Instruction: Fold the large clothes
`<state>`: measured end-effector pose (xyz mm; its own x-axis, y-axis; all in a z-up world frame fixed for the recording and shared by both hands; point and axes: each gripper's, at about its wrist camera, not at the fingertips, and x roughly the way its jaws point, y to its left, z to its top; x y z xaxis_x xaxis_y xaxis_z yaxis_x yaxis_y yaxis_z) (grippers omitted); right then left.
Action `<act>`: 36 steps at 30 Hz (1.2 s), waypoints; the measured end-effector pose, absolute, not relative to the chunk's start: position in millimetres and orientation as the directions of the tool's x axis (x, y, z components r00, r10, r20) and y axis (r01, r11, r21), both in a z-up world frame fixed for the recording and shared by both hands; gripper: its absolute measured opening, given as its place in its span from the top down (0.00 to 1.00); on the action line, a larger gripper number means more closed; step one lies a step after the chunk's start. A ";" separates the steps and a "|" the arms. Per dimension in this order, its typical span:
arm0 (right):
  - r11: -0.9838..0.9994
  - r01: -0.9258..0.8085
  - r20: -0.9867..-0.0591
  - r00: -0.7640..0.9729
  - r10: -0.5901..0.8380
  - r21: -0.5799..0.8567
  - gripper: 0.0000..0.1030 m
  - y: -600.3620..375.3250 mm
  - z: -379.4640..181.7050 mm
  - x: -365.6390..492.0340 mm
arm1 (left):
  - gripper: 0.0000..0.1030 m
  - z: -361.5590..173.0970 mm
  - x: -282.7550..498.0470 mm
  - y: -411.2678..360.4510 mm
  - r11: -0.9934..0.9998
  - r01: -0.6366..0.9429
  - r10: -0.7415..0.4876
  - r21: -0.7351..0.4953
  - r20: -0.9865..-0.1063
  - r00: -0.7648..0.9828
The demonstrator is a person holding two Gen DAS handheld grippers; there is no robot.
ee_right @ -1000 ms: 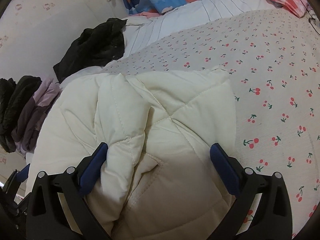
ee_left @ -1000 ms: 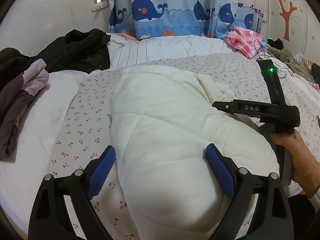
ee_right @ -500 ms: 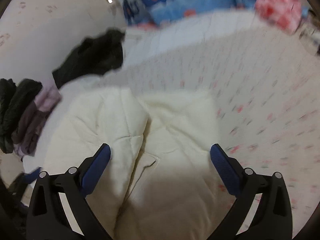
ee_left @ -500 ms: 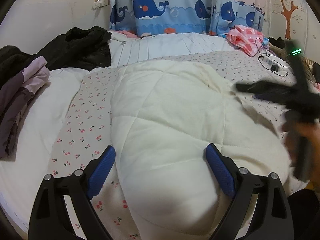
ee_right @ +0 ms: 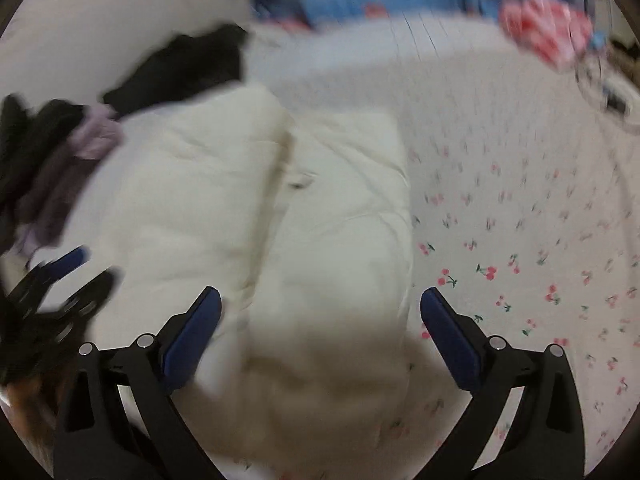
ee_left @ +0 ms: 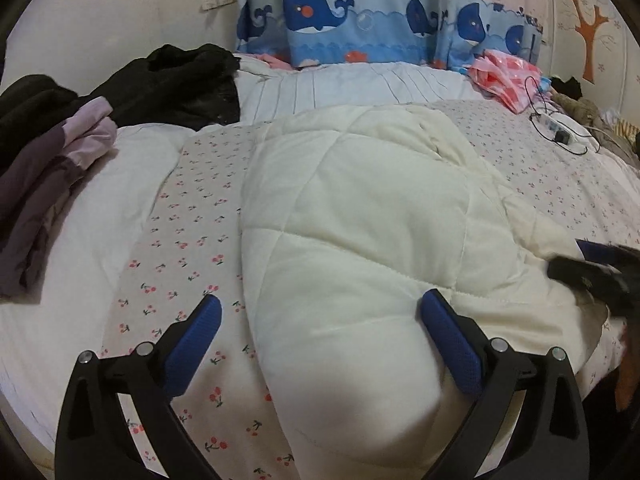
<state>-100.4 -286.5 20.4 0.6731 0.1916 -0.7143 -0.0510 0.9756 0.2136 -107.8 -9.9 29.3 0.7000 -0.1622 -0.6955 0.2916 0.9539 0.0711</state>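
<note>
Lying folded on cherry-print bedspread (ee_left: 188, 240): cream quilted coat (ee_left: 352, 220); left hand-held gripper (ee_left: 320, 322) opening.

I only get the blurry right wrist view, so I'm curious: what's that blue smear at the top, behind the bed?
Observer: A curtain printed with blue whales and a boat.
Operator: And the pink-red blob on the right?
Observer: A crumpled pink-and-red patterned bundle; beside it lie a black cable and a white power strip.
Operator: Is the other gripper squeezing the cream jacket?
Observer: No. The left gripper has its jaws opening; the quilted jacket has its edge between them, unpressed.
</note>
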 end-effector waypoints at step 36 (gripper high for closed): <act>0.999 -0.047 -0.737 0.675 0.037 0.008 0.06 -212.5 106.3 -265.2 | 0.07 109.5 -291.5 21.0 0.992 0.125 -0.103 -0.019 -0.696 0.710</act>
<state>-265.2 -212.5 106.3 0.6752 0.0373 -0.7367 -0.0466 0.9989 0.0079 -291.5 21.1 109.5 0.7105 -0.1028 -0.6962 0.1245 0.9920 -0.0193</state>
